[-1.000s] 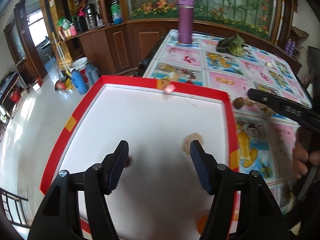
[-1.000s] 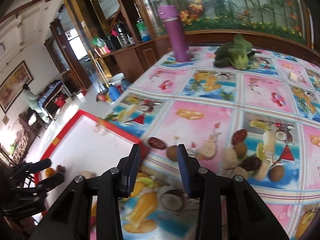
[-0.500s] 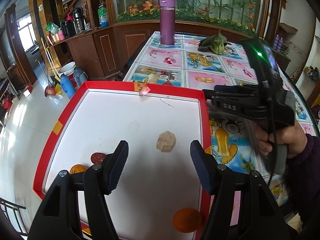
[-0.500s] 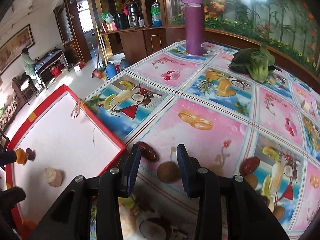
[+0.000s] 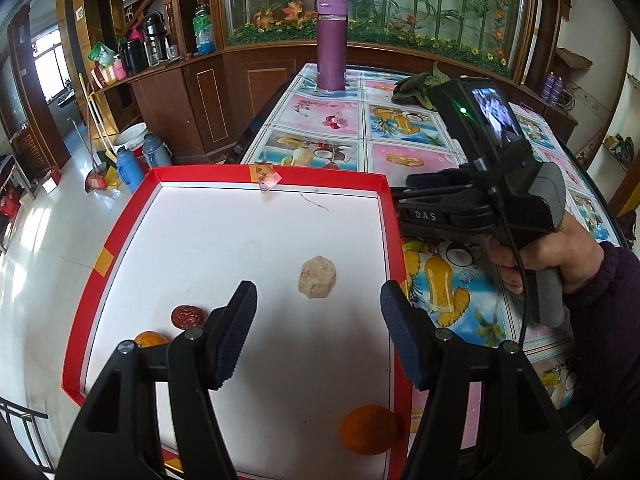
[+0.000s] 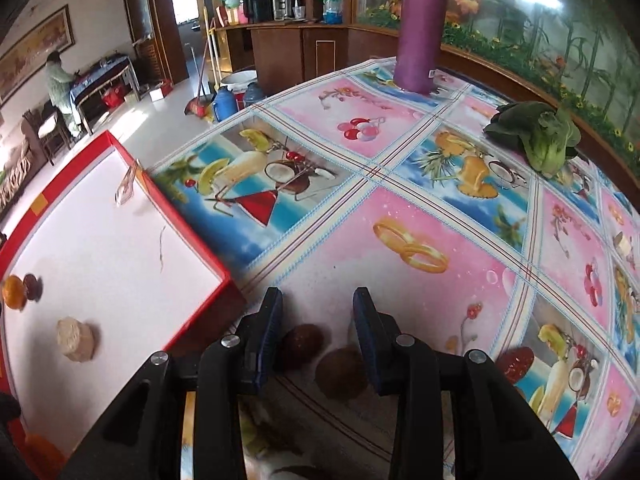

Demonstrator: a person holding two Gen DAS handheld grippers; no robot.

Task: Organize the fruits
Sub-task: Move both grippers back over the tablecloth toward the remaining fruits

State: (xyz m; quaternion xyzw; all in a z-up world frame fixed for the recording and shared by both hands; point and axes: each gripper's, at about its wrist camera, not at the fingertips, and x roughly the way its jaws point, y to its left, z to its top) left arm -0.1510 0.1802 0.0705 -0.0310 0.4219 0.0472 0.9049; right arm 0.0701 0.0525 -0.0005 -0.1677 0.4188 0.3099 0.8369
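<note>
Where it nears the tray (image 5: pixel 382 192), the right claw's (image 6: pixel 316 322) body reads "DAS".

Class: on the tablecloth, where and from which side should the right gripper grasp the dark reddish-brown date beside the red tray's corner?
Grip the dark reddish-brown date across its rounded middle, coming from above. It lies low on the tablecloth, and the open right gripper already nearly brackets it.
</note>
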